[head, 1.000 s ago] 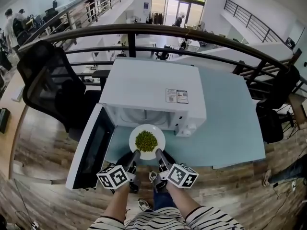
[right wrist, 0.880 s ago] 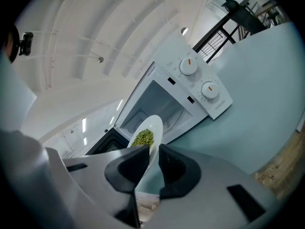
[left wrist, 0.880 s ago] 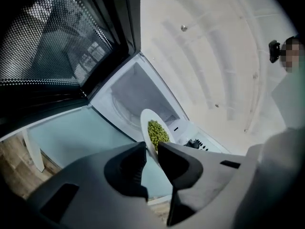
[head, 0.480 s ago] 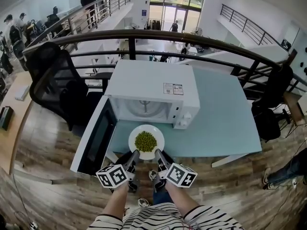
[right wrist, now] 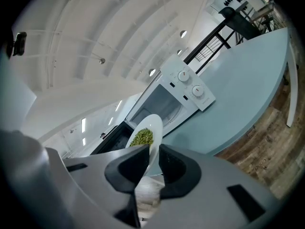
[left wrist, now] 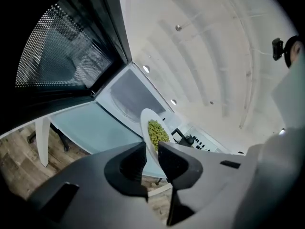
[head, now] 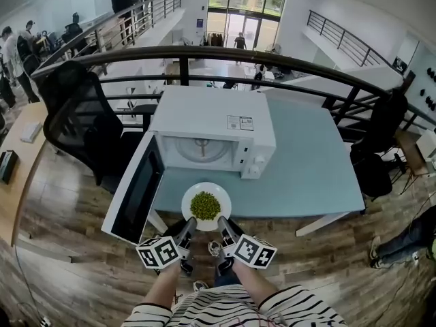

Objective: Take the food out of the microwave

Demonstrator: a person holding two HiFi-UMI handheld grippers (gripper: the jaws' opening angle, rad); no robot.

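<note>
Since a second ago we have drawn the plate point(head: 219, 191) of peas point(head: 205, 205) back toward ourselves. A strip of bare table now shows between it and the microwave's mouth, where before its far rim sat right at the opening. Nearest us, the left gripper point(left wrist: 151, 149) is clamped on the plate's near rim, and the right gripper point(right wrist: 153, 151) pinches the same rim just beside it. The plate hangs over the near edge of the pale blue table point(head: 306, 162); from above we cannot tell how high it rides. Beyond, the microwave point(head: 218, 118) stands with its door point(head: 134, 189) swung wide and only the turntable point(head: 203, 148) inside. We judge the food out; setting it down remains.
</note>
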